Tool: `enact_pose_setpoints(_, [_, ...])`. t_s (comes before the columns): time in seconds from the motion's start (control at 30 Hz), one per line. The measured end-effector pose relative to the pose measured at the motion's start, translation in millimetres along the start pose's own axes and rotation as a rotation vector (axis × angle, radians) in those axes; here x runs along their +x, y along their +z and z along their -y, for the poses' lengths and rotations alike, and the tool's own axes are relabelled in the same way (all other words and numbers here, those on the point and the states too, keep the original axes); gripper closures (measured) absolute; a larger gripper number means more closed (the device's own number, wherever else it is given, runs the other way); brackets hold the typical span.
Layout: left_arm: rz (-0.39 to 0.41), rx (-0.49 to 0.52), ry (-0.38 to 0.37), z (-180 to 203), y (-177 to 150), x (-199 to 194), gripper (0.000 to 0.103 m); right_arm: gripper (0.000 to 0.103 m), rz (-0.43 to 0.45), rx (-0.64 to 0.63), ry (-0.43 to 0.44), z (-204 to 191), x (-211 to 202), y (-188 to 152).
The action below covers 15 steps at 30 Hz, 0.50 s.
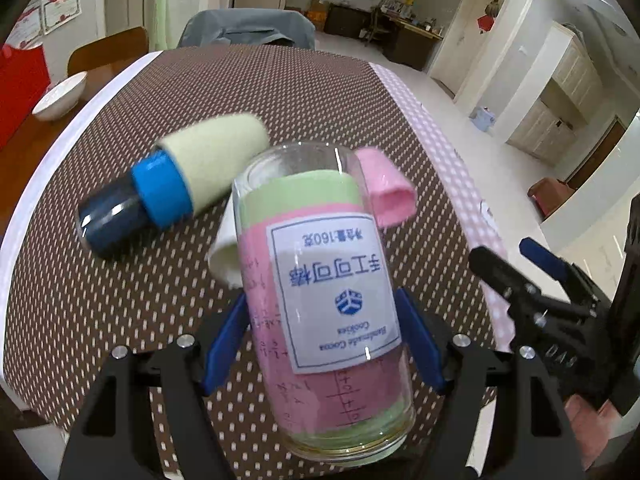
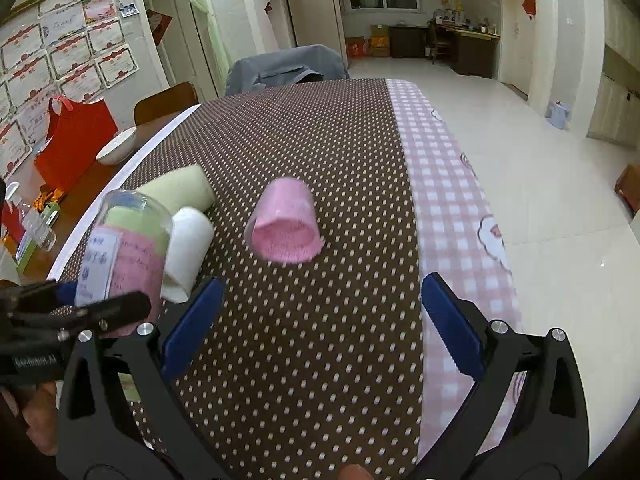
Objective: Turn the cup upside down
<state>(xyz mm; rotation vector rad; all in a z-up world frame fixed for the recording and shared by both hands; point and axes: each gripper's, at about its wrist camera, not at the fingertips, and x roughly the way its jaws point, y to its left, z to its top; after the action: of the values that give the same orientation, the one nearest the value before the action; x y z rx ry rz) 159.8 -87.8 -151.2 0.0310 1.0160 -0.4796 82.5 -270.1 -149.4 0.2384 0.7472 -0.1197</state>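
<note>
Gripping glass cup in left tongs, mouth hidden, right tongs open

Ahead of the right gripper the dotted cloth lies bare up to the pink cup. Leftward it's crowded: white cup, green cup (perhaps touching, hard to tell) and the held glass jar block passage.

Your glass cup carries a white label, seen upside down: "160克" on one line, then large blue "手工可可" and one character you can't make out, a blue logo, and "Cookies". On your left tool's body you read "GenRobot.AI".
</note>
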Motion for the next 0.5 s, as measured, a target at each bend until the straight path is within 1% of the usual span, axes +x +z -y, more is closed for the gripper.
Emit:
enact_pose_setpoints(0.07, [0.003, -0.002, 0.004, 0, -16, -3, 0.031, 0.005, -0.002, -0.004, 0.003, -3, -2, -9])
enact_pose_setpoints(0.17, [-0.005, 0.003, -0.008, 2, -32, -6, 0.031, 0.005, -0.005, 0.005, 0.016, -4, -7, -16])
enact_pose_setpoints(0.37, [-0.004, 0.007, -0.014, 5, -50, -2, 0.031, 0.005, 0.021, 0.006, 0.018, -6, -15, -19])
enact_pose_setpoints(0.5, [-0.011, -0.004, 0.000, 3, -53, 12, 0.031, 0.005, 0.007, 0.009, 0.018, -5, -12, -23])
